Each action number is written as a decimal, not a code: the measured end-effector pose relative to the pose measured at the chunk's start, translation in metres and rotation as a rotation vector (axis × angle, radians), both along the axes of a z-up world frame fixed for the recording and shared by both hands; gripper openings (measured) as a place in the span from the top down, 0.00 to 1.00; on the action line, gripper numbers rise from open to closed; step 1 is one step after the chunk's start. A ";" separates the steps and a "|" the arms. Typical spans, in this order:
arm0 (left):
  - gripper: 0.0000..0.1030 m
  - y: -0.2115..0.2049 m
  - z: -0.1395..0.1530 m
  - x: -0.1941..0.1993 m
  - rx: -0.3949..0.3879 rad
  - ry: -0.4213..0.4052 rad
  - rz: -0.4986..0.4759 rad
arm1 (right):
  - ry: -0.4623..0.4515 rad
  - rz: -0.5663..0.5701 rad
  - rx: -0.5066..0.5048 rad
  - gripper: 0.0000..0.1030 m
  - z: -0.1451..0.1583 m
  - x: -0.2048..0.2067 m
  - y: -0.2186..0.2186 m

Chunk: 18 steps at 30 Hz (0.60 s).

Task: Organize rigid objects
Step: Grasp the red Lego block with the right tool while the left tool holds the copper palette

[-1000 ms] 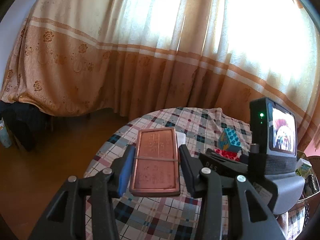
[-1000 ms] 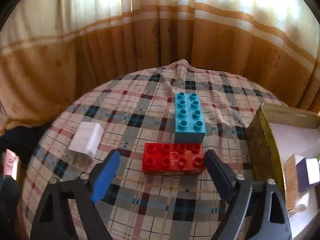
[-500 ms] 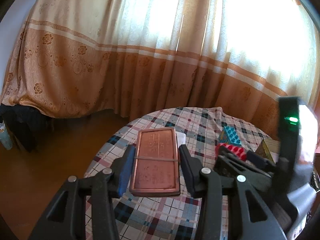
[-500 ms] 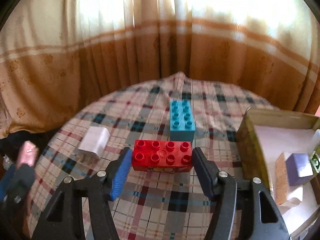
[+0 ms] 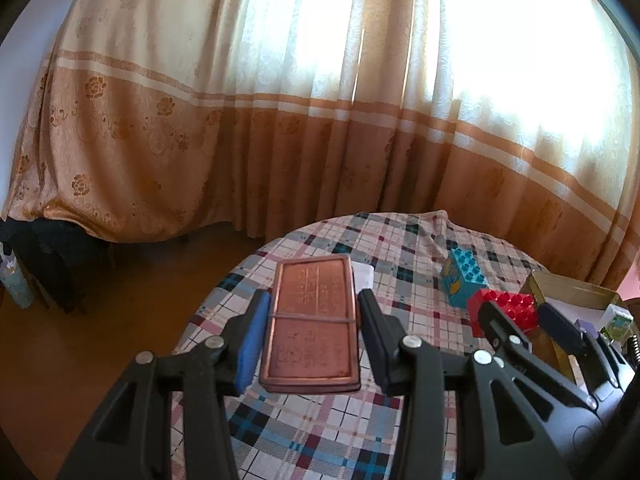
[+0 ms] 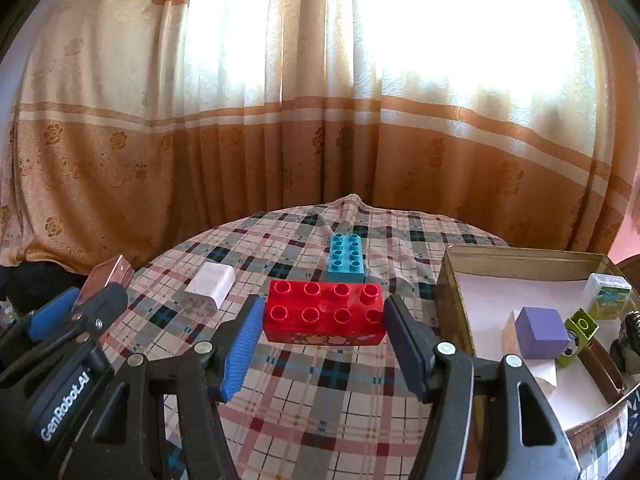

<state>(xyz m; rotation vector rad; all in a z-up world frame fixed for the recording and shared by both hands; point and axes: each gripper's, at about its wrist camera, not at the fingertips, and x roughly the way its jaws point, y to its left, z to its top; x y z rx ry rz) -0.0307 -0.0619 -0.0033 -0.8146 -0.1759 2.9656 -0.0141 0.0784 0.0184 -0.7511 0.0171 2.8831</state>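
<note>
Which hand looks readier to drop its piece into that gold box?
The right. The right gripper holds the red brick beside the box; the left gripper, with the copper plate, sits farther away.

Both hand-held grippers angled down, L (image 5: 312, 324) & R (image 6: 324, 320) jaws clamped w/ loads.

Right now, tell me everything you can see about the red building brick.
The red building brick is glossy plastic, oblong, with eight round studs on top in two rows of four and a printed picture on its front side. It sits level and crosswise, gripped at its two short ends by the right claw, apparently lifted above the plaid tablecloth. The blue brick lies just behind it.
</note>
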 end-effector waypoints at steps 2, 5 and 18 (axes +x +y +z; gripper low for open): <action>0.57 0.001 0.000 0.000 -0.010 0.001 0.000 | -0.005 -0.006 -0.009 0.37 -0.001 0.001 0.003; 0.57 0.002 0.001 0.001 -0.021 0.006 0.001 | -0.010 -0.018 -0.026 0.37 -0.002 0.002 0.007; 0.57 0.007 0.003 0.002 -0.065 0.015 0.002 | 0.007 -0.028 -0.040 0.37 0.001 0.013 0.011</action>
